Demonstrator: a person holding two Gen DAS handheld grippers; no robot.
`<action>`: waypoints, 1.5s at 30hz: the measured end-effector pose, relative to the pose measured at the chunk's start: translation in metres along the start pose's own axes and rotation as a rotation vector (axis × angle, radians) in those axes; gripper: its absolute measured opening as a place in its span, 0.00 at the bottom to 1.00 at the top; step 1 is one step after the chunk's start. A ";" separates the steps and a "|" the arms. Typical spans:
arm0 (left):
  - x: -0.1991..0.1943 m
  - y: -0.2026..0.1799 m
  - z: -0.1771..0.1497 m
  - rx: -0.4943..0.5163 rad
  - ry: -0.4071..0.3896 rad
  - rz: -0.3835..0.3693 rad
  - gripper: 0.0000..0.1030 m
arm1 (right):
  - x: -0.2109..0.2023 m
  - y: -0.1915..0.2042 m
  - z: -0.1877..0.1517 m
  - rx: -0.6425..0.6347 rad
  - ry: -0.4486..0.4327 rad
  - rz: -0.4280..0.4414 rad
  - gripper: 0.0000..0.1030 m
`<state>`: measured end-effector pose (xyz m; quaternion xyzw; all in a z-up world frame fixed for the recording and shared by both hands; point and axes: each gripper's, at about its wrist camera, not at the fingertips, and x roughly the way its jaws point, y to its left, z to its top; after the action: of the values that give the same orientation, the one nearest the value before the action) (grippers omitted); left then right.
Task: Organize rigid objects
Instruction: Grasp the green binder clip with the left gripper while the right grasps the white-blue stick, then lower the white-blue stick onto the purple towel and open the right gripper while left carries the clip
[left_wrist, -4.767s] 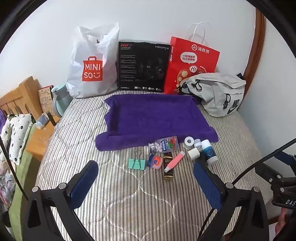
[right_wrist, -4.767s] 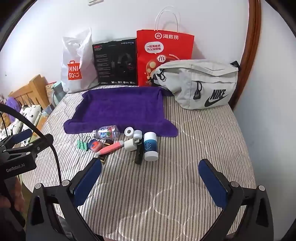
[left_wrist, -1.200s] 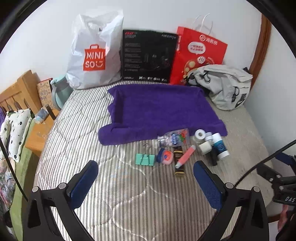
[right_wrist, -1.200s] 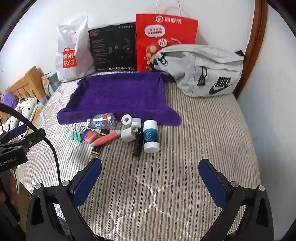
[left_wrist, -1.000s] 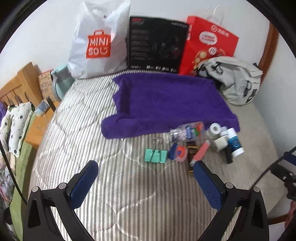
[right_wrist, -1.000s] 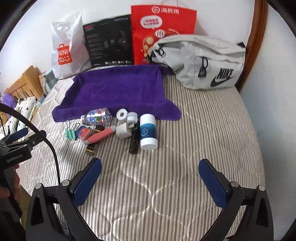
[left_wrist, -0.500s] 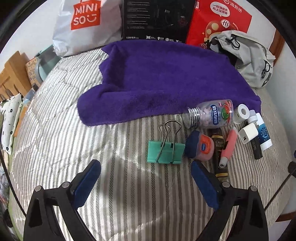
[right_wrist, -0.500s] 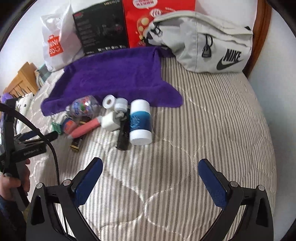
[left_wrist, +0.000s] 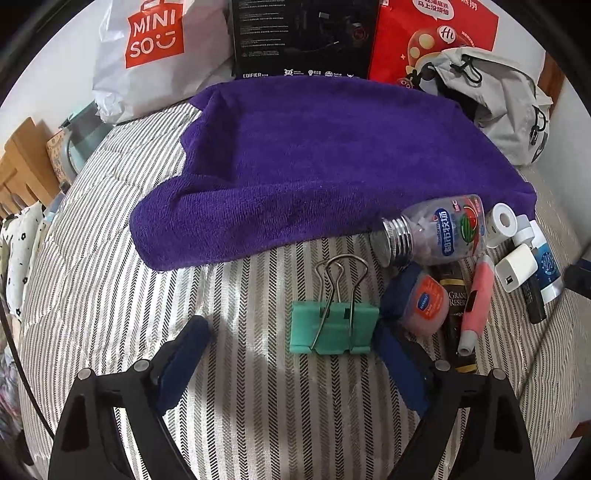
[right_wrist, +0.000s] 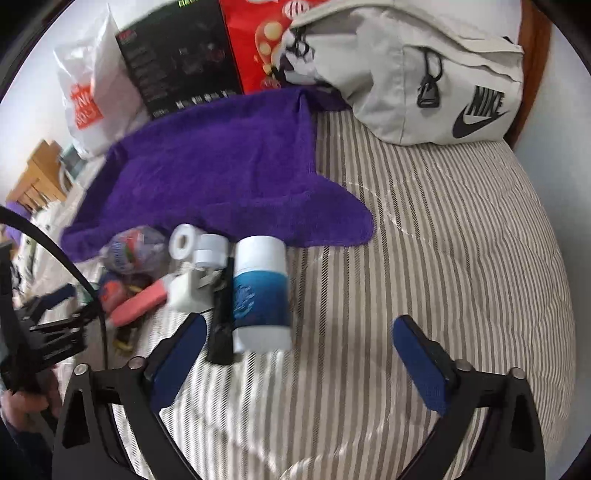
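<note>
A row of small items lies on the striped bed just in front of a purple towel (left_wrist: 332, 155). A green binder clip (left_wrist: 334, 326) sits between the fingers of my open left gripper (left_wrist: 291, 350), close to the right pad. Beside it lie a blue-capped orange jar (left_wrist: 421, 299), a clear bottle (left_wrist: 432, 232), a pink tube (left_wrist: 476, 299) and a white charger (left_wrist: 515, 267). My right gripper (right_wrist: 295, 339) is open just in front of the white and blue bottle (right_wrist: 260, 291), with a black stick (right_wrist: 221, 325) next to its left pad.
Against the wall stand a white Miniso bag (left_wrist: 147, 55), a black box (left_wrist: 303, 37), a red paper bag (left_wrist: 432, 37) and a grey Nike pouch (right_wrist: 424, 74). A wooden headboard (left_wrist: 18, 166) borders the bed's left edge. Bare striped bedding (right_wrist: 461, 240) spreads to the right.
Both grippers have moved forward and down toward the row of items. The binder clip now lies between the left fingers, and the blue bottle sits right before the right gripper.
</note>
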<state>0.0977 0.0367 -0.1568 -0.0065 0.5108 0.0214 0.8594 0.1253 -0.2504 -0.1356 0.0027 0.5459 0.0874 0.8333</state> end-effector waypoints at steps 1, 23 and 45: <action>0.000 0.000 0.000 0.003 -0.001 -0.001 0.87 | 0.005 0.000 0.001 -0.007 0.013 -0.002 0.86; -0.010 0.008 -0.002 0.000 -0.032 -0.104 0.38 | 0.031 -0.001 0.001 -0.086 0.005 -0.038 0.35; -0.048 0.018 0.019 0.004 -0.078 -0.146 0.38 | -0.018 -0.014 0.011 -0.089 -0.040 0.018 0.35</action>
<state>0.0908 0.0536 -0.1048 -0.0410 0.4751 -0.0420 0.8780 0.1300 -0.2662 -0.1162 -0.0279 0.5246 0.1191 0.8425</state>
